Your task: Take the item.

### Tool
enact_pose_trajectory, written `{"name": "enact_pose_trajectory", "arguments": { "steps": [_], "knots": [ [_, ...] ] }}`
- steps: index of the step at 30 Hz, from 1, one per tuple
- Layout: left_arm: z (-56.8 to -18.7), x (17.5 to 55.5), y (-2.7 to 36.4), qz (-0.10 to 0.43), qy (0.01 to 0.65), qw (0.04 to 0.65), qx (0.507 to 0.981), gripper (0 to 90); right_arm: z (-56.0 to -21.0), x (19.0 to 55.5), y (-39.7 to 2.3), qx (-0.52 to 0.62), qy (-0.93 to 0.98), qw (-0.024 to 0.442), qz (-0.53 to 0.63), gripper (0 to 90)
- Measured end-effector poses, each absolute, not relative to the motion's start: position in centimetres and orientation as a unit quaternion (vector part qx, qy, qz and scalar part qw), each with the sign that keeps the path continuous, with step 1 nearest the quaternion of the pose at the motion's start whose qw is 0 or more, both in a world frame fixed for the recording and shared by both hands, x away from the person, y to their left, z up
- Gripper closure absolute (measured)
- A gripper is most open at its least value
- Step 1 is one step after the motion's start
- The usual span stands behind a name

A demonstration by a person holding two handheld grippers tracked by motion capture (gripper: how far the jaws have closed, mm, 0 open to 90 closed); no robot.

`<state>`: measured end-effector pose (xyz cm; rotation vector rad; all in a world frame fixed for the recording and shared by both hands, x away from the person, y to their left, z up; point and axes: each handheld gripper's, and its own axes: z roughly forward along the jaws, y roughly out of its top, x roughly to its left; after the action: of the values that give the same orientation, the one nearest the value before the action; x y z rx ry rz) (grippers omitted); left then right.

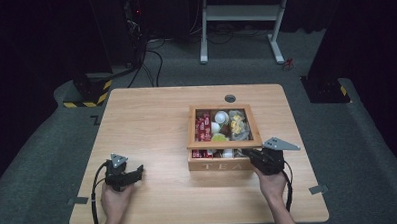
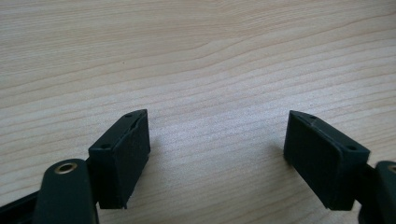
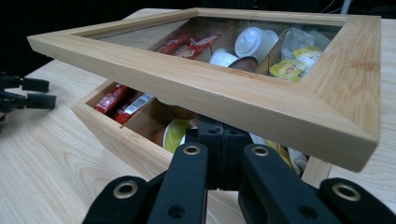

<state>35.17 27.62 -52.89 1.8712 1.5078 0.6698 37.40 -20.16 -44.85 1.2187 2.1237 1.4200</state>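
The wooden tea box (image 1: 223,163) stands right of centre on the counter (image 1: 146,119). Its glass-paned lid (image 3: 224,95) is partly raised. Inside are red sachets (image 3: 187,44), white capsules (image 3: 254,41) and yellow packets (image 3: 292,65). The right hand-held gripper (image 3: 223,140), jaws together, sits under the lid's near edge. The left hand-held gripper (image 2: 217,154) rests wide open and empty.

High view over table (image 1: 151,118), gripper views low, close, sharing tea box (image 1: 223,163).
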Motion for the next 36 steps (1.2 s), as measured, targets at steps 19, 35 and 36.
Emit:
{"name": "enact_pose_trajectory", "arguments": {
  "steps": [19, 35, 36],
  "knots": [
    [-52.9, 35.1, 27.6, 0.254, 0.573, 0.317, 0.712, 22.9, -42.8, 38.3, -20.1, 0.424, 0.748, 0.17, 0.481, 90.0],
    [-52.9, 34.9, 27.2, 0.245, 0.554, 0.323, 0.727, 22.0, -40.3, 39.3, -19.8, 0.422, 0.754, 0.186, 0.467, 90.0],
    [-52.9, 34.9, 27.2, 0.245, 0.554, 0.323, 0.727, 21.3, -40.3, 39.3, -19.8, 0.422, 0.754, 0.186, 0.467, 90.0]
  ]
}}
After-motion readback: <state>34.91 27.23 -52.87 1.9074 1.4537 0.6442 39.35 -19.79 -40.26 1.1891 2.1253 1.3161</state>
